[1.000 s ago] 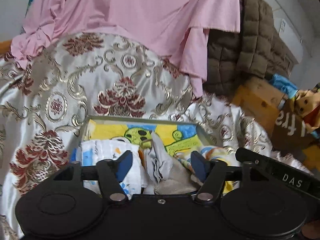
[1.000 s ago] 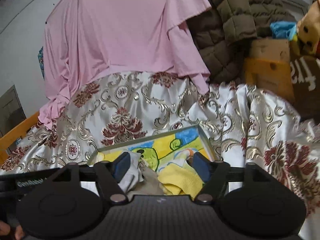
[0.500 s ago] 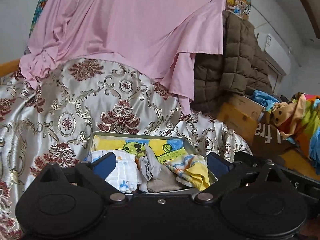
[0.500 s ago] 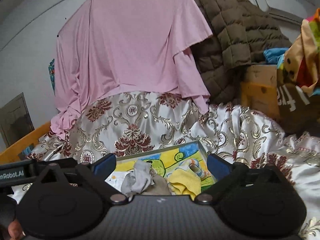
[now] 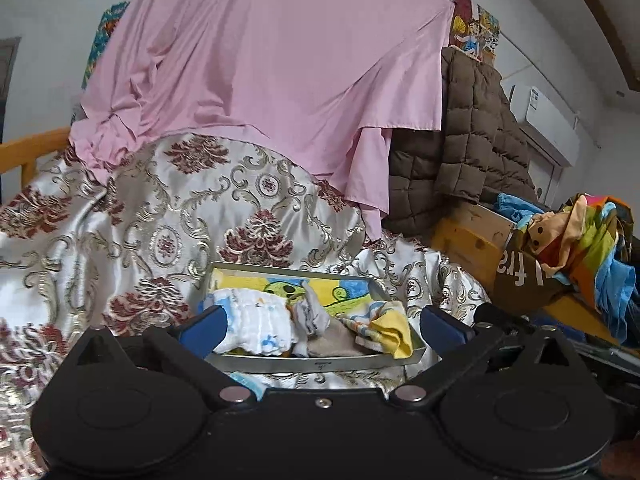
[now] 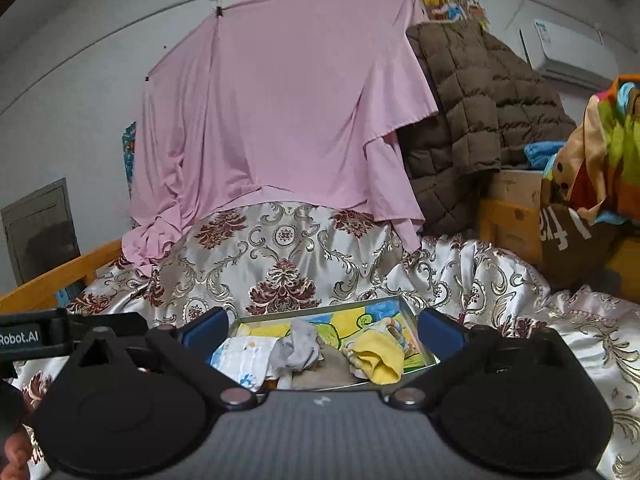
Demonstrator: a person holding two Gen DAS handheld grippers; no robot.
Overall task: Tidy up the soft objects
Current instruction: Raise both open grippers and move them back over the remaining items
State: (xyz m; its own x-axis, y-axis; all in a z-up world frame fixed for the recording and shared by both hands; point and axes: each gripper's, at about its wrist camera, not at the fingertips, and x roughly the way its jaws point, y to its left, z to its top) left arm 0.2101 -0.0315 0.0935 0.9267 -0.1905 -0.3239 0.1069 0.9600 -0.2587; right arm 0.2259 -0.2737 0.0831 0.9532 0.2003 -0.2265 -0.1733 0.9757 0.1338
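The tray (image 5: 316, 362) lies with its long axis crosswise, on the brocade cover (image 5: 132, 248). In it, left to right: white cloth (image 5: 256, 320), grey cloth (image 5: 312, 312), yellow cloth (image 5: 390, 330). Left gripper (image 5: 322, 326) and right gripper (image 6: 322, 330) both gape wide, holding nothing, apart from the cloths. Behind hangs a pink sheet (image 5: 276, 72).

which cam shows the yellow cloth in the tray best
The right wrist view: the yellow cloth lies unobstructed between the open right gripper, its folds clear. The left wrist view shows it smaller, at the metal tray right end, draped over the rim.
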